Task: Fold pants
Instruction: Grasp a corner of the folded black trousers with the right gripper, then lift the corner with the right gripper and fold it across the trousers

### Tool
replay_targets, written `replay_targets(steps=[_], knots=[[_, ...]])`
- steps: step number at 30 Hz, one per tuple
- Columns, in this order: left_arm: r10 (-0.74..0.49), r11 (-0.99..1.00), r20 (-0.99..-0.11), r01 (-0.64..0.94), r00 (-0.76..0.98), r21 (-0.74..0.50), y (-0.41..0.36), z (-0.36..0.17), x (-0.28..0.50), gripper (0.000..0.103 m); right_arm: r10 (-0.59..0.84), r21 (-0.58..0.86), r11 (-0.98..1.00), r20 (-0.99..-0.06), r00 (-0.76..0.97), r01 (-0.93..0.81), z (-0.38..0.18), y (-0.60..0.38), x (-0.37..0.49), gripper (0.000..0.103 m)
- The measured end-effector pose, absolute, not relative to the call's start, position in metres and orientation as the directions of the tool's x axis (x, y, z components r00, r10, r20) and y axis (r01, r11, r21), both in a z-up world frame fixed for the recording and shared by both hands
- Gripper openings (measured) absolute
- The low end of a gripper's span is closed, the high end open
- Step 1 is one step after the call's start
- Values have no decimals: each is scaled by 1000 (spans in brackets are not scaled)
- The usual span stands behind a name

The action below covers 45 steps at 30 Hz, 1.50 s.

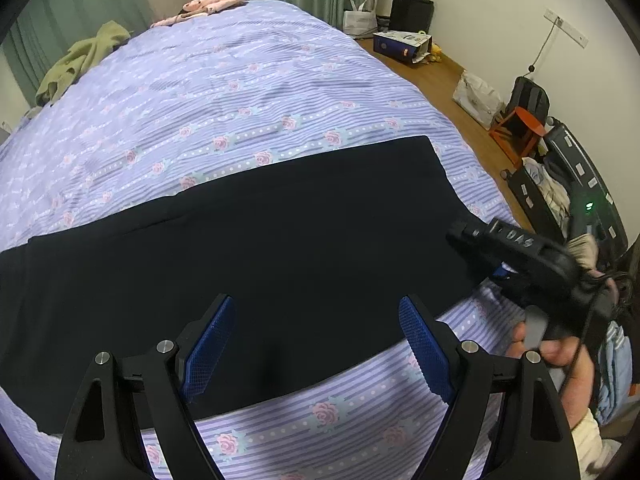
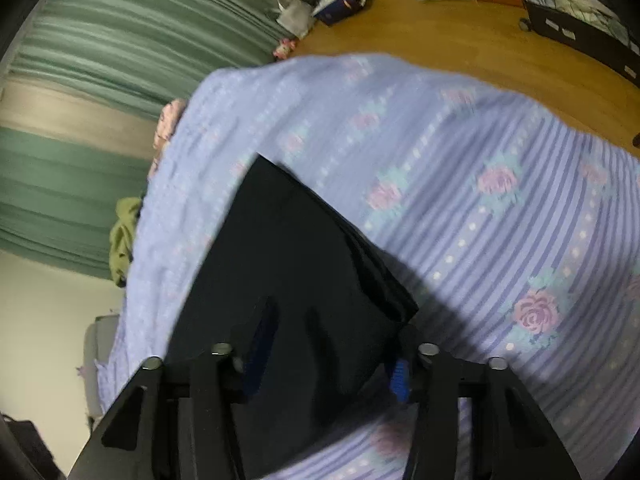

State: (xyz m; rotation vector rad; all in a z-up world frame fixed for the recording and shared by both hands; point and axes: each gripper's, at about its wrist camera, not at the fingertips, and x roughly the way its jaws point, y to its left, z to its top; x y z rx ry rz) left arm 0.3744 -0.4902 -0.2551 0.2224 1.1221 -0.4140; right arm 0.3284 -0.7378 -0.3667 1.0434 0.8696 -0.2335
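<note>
Left wrist view gives me the clearest look: the black pants (image 1: 248, 240) lie flat across the near part of the bed (image 1: 240, 92), spread in a long band from left to right over the lilac rose-print cover. The fabric is smooth and dark, with a faint seam line near the left end and a clean straight edge at the far right. My left gripper (image 1: 316, 344) hangs just above the near edge of the pants, its blue pads wide apart and holding nothing. The right gripper (image 1: 516, 256) shows at the right end of the pants, in my hand (image 1: 560, 356). In the right wrist view, the right gripper (image 2: 328, 344) stands released too, with the layered end of the pants lying between its fingers (image 2: 400, 376).
</note>
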Motion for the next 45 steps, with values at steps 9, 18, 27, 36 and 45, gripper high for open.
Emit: replay_targets(steps=[9,18,27,36,45], knots=[[-218,906,-907,420,361,-50,-484,-252,371,84,183,593,592,-759,625,546,-330,-741,334,10],[-208,923,-902,382,379,-52,-459,-241,370,84,66,450,677,-825,561,582,-311,-736,325,10],[-191,971,-885,214,426,-106,-353,-215,370,84,-63,257,898,-728,682,358,-188,-656,351,10],[-150,989,-839,77,522,-129,-214,-166,362,84,-18,113,987,-627,778,114,-98,-522,367,10],[-119,992,-824,34,554,-120,-94,-163,360,87,55,-17,996,-675,735,-91,-111,-352,394,10]])
